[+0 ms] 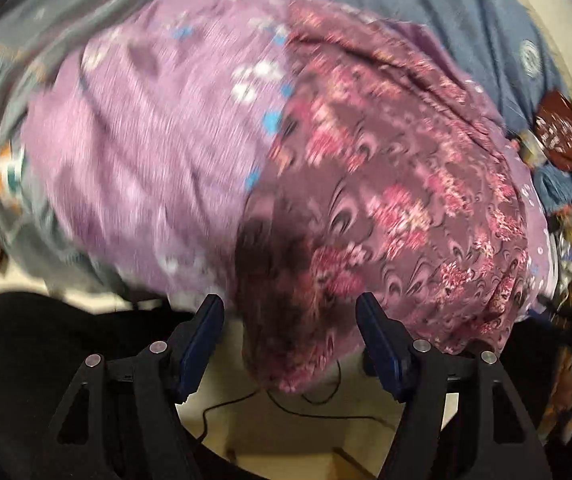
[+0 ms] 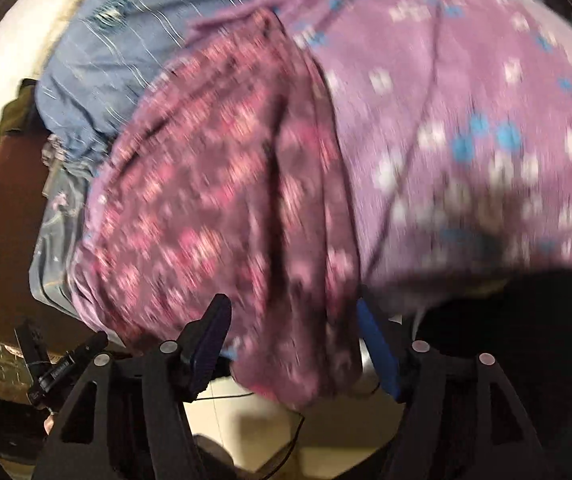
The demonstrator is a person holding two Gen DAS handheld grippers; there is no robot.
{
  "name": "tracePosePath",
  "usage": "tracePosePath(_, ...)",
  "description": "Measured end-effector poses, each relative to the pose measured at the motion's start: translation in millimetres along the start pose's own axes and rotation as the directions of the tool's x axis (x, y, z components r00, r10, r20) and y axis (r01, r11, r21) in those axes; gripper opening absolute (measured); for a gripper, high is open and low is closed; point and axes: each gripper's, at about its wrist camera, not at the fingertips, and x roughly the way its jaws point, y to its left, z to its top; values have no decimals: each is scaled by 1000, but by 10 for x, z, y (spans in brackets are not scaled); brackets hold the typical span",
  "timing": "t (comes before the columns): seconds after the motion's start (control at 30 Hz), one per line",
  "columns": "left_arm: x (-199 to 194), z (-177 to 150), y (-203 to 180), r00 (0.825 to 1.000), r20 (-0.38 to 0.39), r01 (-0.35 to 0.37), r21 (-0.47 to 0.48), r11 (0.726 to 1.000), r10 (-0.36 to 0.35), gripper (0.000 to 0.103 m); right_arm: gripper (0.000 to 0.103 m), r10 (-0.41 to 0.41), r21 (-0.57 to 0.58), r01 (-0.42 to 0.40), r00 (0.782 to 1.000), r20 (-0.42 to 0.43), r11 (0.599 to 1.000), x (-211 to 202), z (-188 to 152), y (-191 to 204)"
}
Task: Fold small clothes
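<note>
Both claws spread, pinching nothing: left claw (image 1: 290, 308), right claw (image 2: 294, 312); maroon floral cloth (image 1: 386, 200) overhangs blue bedsheet (image 1: 426, 12); pale floor (image 1: 306, 436), seemingly.

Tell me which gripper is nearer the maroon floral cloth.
Right, narrowly. The maroon floral cloth fills the open right gripper; inside the open left gripper it hangs with gaps either side.
</note>
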Motion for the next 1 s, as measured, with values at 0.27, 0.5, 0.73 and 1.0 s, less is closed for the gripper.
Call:
tracePosePath(0.27,240,-28,-17,995,-97,-40,-58,998,34,68,68,-9,71,12,999,-39,997,351,-175,20)
tracePosePath(0.5,743,-65,36,968,-224,-129,-48,991,115,66,70,-127,11,128,988,-84,992,630,-209,191)
tracePosePath(0.73,899,-35,142,979,-202,-10,-58,998,-2,7,10,-100,-15,99,989,-108,995,519,-176,94)
tracePosePath(1.0,247,81,90,962,-182,217,43,975,-206,5,9,107,-63,-113,990,-93,992,-236,-32,147)
